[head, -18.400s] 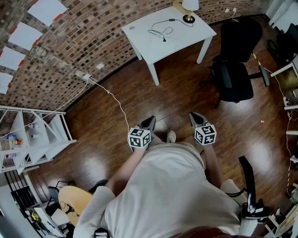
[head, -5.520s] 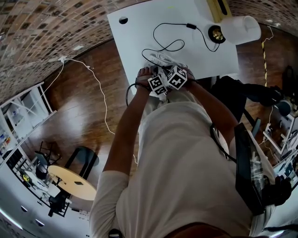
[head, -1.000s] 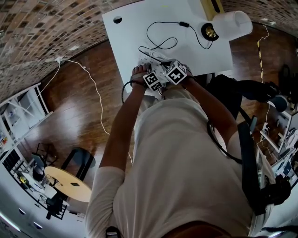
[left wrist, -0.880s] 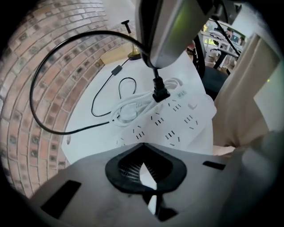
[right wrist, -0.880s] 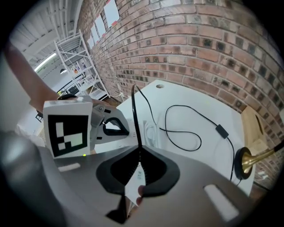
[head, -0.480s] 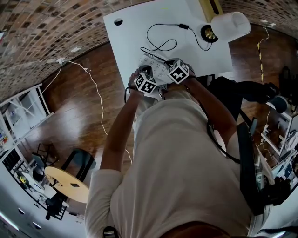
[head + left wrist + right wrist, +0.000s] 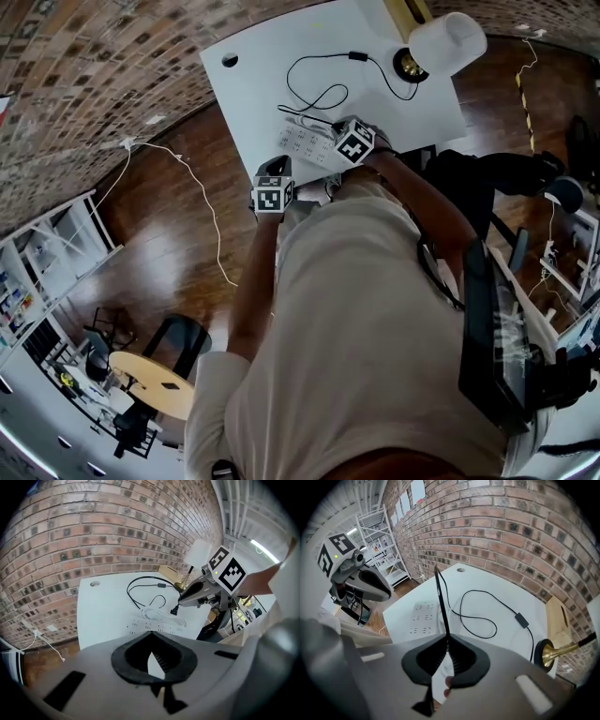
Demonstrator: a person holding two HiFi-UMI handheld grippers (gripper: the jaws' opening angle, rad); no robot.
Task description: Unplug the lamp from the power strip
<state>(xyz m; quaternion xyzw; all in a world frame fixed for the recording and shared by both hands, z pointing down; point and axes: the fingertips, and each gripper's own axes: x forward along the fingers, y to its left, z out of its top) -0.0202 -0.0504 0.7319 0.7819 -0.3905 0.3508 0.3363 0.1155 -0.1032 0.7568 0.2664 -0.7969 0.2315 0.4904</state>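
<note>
Just over the power strip, the right hand-held gripper pinches the lamp plug.

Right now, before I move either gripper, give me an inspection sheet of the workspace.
Surface: white table against a brick wall.
Job's things: lamp at the far right corner; power strip near the front edge, its visible sockets empty; plug out of the strip.
Clutter: tan board by the lamp.
Grippers: right gripper shut on the plug, held above the strip; left gripper shut, empty, near the table's front left corner.
Cables: black lamp cord loops across the table; white lead bundled on the strip; white cable across the floor.
Surroundings: wood floor, black chair, white shelves.
</note>
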